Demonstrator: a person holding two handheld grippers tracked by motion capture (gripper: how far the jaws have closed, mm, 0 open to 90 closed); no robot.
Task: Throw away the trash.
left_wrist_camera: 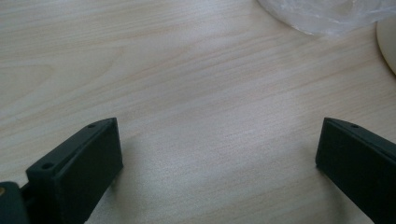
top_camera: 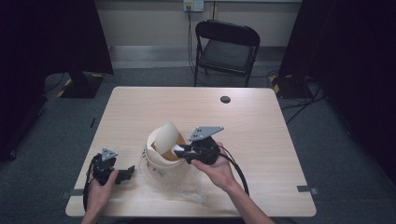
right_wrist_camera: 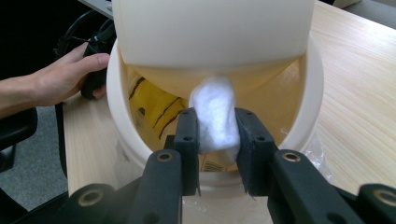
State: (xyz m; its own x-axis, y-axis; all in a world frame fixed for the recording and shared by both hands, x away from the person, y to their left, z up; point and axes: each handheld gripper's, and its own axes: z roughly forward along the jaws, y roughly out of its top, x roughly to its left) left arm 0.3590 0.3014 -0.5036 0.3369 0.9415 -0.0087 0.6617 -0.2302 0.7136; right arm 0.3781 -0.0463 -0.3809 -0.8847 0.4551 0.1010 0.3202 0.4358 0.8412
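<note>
A small white bin [top_camera: 161, 164] with a tilted swing lid [top_camera: 167, 134] stands near the table's front middle. My right gripper [top_camera: 180, 150] reaches over its rim from the right, shut on a white crumpled wad [top_camera: 178, 148]. In the right gripper view the wad [right_wrist_camera: 212, 100] is pinched between the two jaws of that gripper [right_wrist_camera: 217, 123], just under the lid flap [right_wrist_camera: 210, 32] and over the bin's opening, above its rim [right_wrist_camera: 313, 93]. A yellow wrapper [right_wrist_camera: 154, 112] lies inside. My left gripper [top_camera: 127, 174] rests on the table left of the bin, open [left_wrist_camera: 219, 154] with bare wood between its jaws.
Clear plastic film [top_camera: 191, 190] lies under and in front of the bin, and its edge [left_wrist_camera: 327, 14] lies ahead of the left gripper. A black folding chair [top_camera: 227, 46] stands beyond the table's far edge. A dark cable hole [top_camera: 225, 99] sits at the back of the table.
</note>
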